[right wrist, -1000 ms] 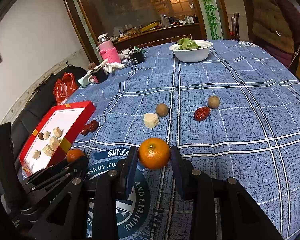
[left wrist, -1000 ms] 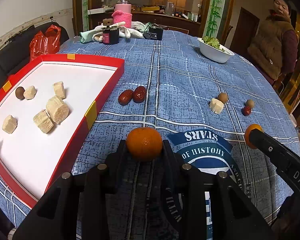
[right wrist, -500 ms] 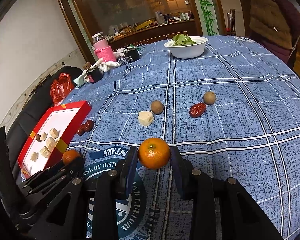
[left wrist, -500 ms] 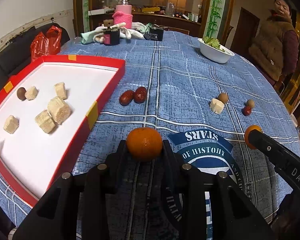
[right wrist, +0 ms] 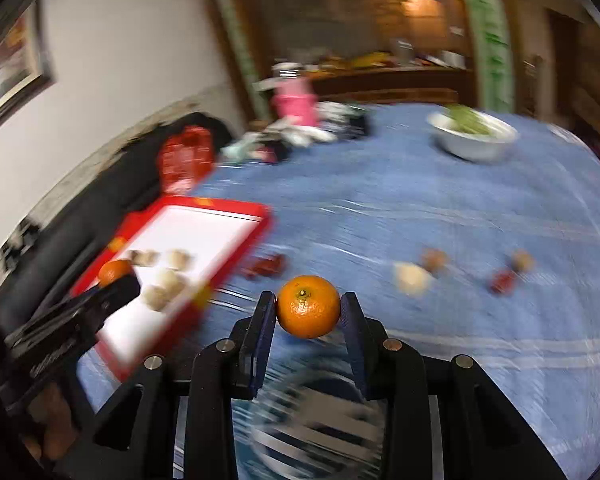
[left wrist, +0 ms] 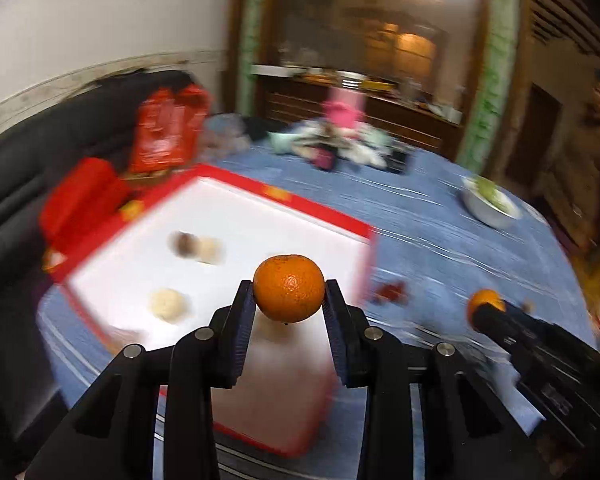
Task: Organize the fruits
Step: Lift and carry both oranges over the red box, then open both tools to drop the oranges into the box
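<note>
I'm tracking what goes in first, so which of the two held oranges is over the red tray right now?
The orange in the left gripper: the white tray floor lies behind it. The right gripper's orange shows blue tablecloth behind.

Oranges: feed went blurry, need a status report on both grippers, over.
Left gripper shut on an orange, over the red tray. Right gripper shut on the second orange, above the blue tablecloth. Nothing in the way.

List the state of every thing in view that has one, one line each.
left gripper: shut on left orange, lifted over the tray
left orange: held, off the table
right gripper: shut on right orange
right orange: held above the tablecloth
red tray: open, pale pieces inside
white bowl: upright, holding greens
</note>
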`<state>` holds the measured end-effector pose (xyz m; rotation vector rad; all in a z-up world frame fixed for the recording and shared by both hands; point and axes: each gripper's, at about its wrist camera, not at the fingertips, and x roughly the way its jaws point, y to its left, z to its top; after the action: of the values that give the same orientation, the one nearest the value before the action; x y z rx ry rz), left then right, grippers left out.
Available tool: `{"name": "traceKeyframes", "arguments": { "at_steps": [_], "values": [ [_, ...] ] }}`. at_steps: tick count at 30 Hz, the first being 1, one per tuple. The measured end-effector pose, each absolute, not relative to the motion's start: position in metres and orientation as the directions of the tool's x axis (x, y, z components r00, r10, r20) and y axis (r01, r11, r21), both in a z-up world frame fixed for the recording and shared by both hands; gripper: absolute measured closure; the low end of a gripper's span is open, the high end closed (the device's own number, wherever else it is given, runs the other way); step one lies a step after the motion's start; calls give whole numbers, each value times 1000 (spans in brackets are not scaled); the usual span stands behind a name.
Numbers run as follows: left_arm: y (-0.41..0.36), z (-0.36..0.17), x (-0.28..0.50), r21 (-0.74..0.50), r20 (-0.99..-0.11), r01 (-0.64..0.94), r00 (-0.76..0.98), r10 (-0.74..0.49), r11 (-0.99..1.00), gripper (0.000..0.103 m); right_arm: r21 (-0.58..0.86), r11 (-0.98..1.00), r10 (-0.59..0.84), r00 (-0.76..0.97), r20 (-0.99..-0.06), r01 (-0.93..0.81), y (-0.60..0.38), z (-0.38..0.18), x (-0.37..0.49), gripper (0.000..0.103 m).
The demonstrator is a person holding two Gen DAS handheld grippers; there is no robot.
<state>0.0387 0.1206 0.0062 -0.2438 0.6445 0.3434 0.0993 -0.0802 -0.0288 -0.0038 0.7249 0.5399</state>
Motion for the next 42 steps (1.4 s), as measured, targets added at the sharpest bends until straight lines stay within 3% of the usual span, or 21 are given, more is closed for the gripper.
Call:
{"name": "traceKeyframes", "arguments": {
  "at_steps": [5, 12, 35, 37, 39, 42],
  "values": [
    [164, -18, 58, -82, -695, -453, 664, 275, 888, 71, 177, 787, 553, 549, -627, -591, -5, -29, 115, 69],
    [165, -32, 60, -79, -707, -426, 661, 250, 901, 71, 148, 790, 518, 519, -680, -595, 51, -52, 146, 69],
    [169, -48, 70, -62, -778, -469, 575, 252, 881, 70, 96, 809, 437, 486, -757, -579, 72, -77, 163, 67],
    [171, -48, 69, -70, -790, -481, 562, 246, 874, 59, 92, 808, 440, 492, -752, -582, 71, -74, 162, 54],
    [173, -46, 66, -68, -788, -507, 556, 266, 859, 31, 87, 809, 446, 512, -734, -581, 68, -68, 158, 48],
    [176, -39, 59, -83, -774, -533, 567, 283, 842, 27, 90, 809, 462, 533, -709, -581, 57, -57, 150, 41]
  ]
}}
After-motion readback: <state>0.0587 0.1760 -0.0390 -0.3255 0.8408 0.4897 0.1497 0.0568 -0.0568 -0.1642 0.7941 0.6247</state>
